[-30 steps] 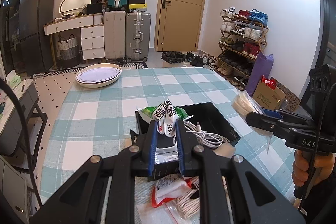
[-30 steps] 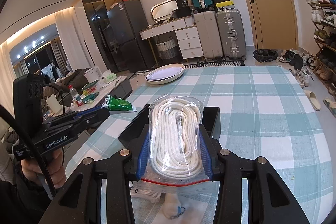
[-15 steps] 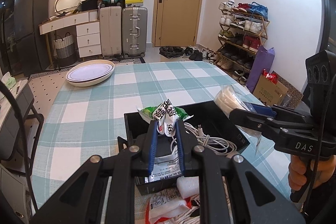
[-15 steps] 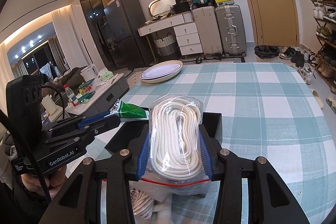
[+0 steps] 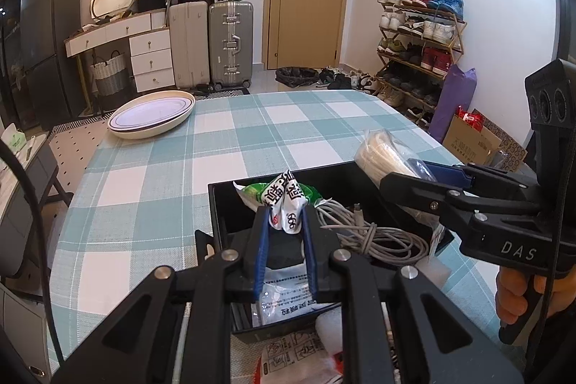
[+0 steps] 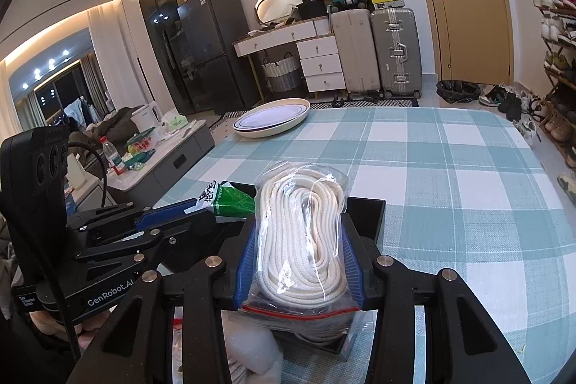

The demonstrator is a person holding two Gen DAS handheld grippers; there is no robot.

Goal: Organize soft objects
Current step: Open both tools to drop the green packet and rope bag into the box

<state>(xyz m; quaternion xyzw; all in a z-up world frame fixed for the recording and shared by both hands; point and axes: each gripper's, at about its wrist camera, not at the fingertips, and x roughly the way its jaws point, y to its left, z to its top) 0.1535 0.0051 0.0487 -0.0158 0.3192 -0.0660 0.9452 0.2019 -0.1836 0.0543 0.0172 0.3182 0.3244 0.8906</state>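
Note:
My left gripper (image 5: pixel 285 218) is shut on a crinkled green and white snack packet (image 5: pixel 284 200) and holds it over the black box (image 5: pixel 219 204) on the checked table. A grey coiled cable (image 5: pixel 374 233) lies inside the box. My right gripper (image 6: pixel 298 233) is shut on a clear zip bag of white rope (image 6: pixel 300 236) and holds it above the box's right side (image 6: pixel 370 215). The rope bag also shows in the left wrist view (image 5: pixel 381 153), and the snack packet in the right wrist view (image 6: pixel 226 200).
More packets and white soft items (image 5: pixel 291 355) lie on the table in front of the box. A cream oval plate (image 5: pixel 151 114) sits at the far left of the table. Suitcases, drawers and a shoe rack stand beyond the table.
Both grippers have moved forward and inward over the black box, each still holding its item. The rope bag now hangs above the box's right edge.

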